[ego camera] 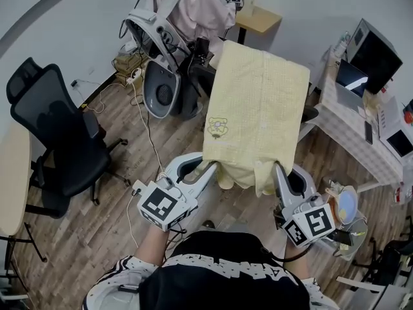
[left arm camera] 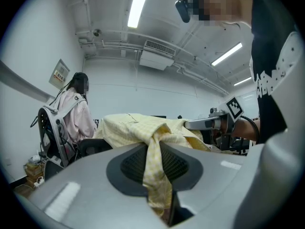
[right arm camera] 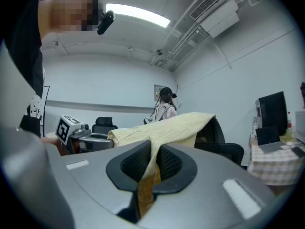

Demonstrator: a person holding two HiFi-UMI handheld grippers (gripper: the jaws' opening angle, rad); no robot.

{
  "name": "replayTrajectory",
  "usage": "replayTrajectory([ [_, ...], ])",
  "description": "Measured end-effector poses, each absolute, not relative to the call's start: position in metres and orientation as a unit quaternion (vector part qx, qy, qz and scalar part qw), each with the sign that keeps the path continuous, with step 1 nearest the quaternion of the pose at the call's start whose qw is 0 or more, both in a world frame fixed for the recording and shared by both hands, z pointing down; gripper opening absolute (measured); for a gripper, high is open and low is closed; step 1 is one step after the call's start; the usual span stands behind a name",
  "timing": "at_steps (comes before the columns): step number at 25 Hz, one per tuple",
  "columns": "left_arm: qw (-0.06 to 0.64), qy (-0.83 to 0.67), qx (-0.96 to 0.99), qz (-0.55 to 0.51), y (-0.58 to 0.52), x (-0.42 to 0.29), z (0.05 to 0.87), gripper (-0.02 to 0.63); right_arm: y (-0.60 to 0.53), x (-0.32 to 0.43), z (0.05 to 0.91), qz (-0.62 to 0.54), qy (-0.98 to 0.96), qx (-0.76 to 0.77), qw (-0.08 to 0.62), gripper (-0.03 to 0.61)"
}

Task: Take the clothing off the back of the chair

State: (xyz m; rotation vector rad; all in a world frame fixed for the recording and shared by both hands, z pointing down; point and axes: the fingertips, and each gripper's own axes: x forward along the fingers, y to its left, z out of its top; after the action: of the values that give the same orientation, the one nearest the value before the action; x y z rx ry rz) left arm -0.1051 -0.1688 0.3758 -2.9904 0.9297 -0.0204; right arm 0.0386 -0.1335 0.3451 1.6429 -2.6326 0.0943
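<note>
A pale yellow checked garment (ego camera: 258, 112) with a small bear patch hangs spread out in the air, its far end draped over a black chair (ego camera: 308, 113) that it mostly hides. My left gripper (ego camera: 208, 168) is shut on the garment's near left corner. My right gripper (ego camera: 279, 170) is shut on the near right corner. In the left gripper view the yellow cloth (left arm camera: 156, 173) is pinched between the dark pads and runs away to the chair. The right gripper view shows the cloth (right arm camera: 164, 130) clamped the same way, stretching over the chair back (right arm camera: 220, 132).
A black office chair (ego camera: 61, 137) stands at the left beside a wooden table edge (ego camera: 13, 179). A grey-white chair (ego camera: 158, 86) with a pink jacket (ego camera: 203, 11) is at the back. A checked-cloth table (ego camera: 352, 131) with laptops is at the right. Cables lie on the wooden floor.
</note>
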Motion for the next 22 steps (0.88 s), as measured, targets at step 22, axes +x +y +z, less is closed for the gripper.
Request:
replayTrajectory([
  [22, -0.009, 0.315, -0.949, -0.011, -0.134, -0.093, 0.381, 0.064, -0.111, 0.048, 0.351, 0.048, -0.858, 0.511, 0.005, 0.041],
])
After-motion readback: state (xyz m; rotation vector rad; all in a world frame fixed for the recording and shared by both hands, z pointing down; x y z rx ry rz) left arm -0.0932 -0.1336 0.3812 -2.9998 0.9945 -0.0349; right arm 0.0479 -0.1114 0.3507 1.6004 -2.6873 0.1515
